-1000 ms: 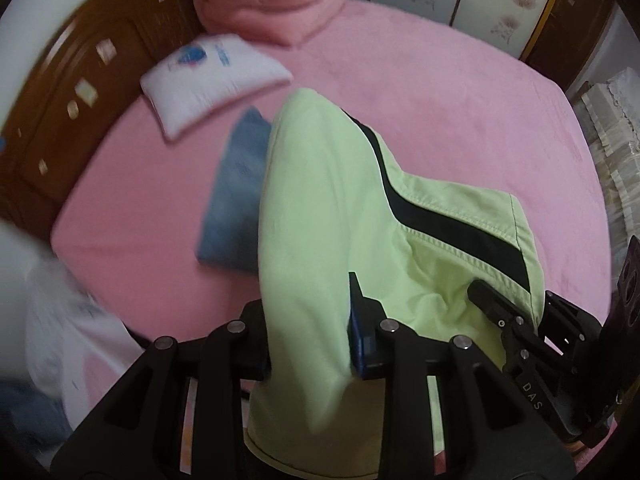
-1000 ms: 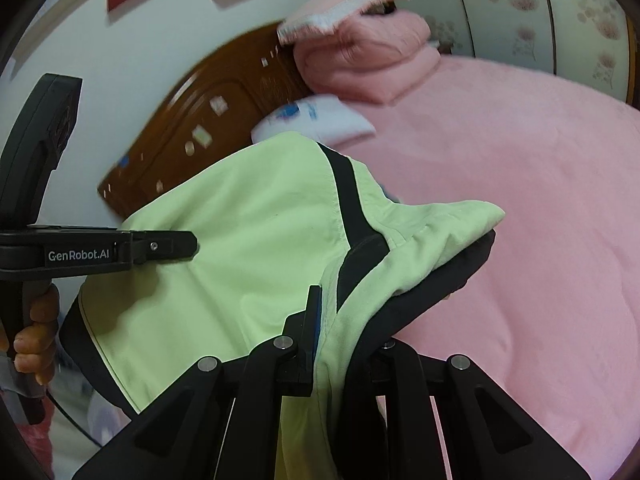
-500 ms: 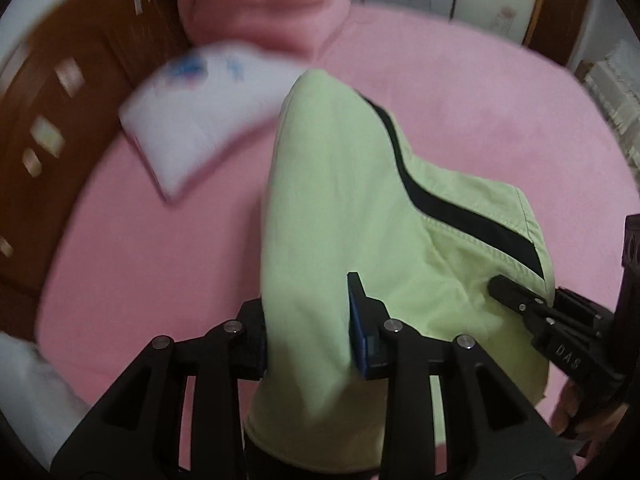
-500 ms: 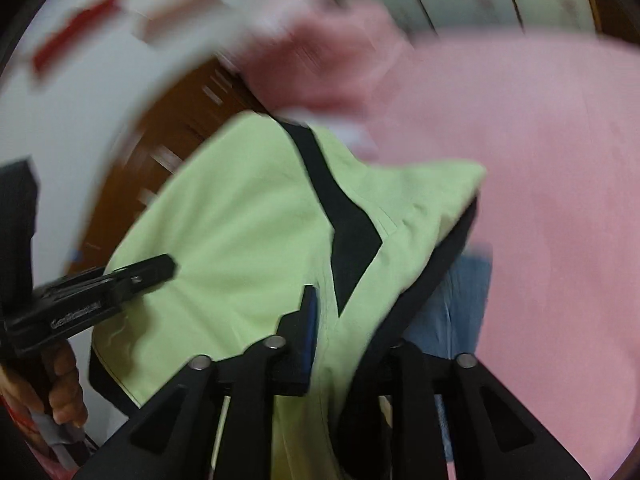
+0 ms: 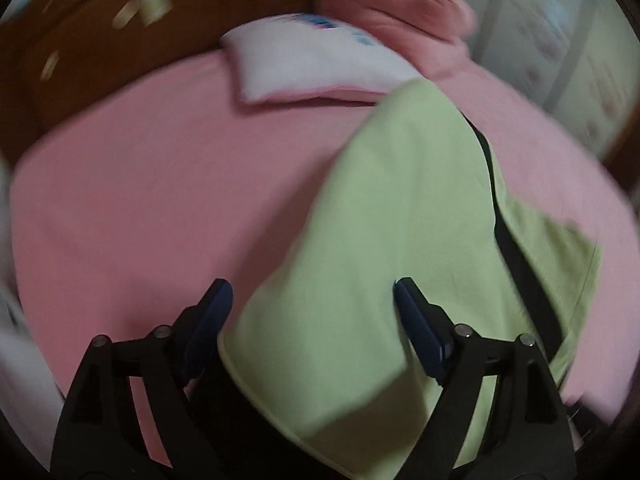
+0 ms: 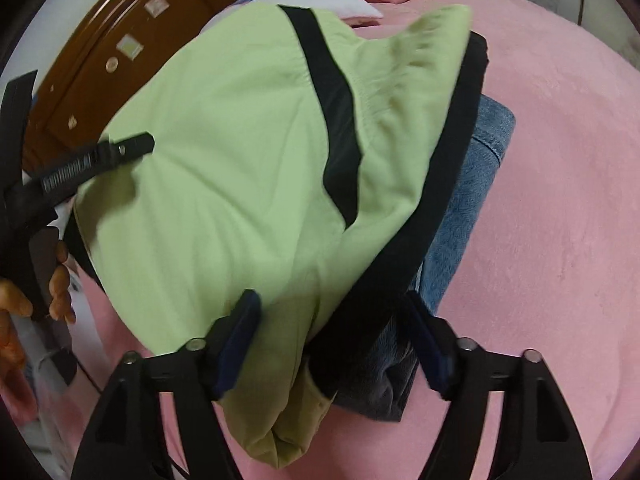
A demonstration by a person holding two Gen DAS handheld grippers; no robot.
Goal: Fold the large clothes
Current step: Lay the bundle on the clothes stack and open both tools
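Observation:
A folded light-green garment with black stripes (image 5: 404,240) lies on the pink bed, and in the right wrist view (image 6: 240,168) it rests over folded blue jeans (image 6: 468,208). My left gripper (image 5: 312,300) is open, its fingers apart on either side of the garment's near edge. My right gripper (image 6: 332,312) is open too, with the garment's near end between its spread fingers. The left gripper's body and the hand holding it show at the left of the right wrist view (image 6: 92,160).
A white pillow (image 5: 312,64) and a folded pink blanket (image 5: 400,4) lie at the head of the pink bed (image 6: 560,200). A brown wooden headboard (image 6: 132,60) stands behind them. Patterned wardrobe doors (image 5: 580,60) are at the far right.
Both grippers have opened and let go of the green garment. It has been carried toward the pillow and set down over the blue jeans.

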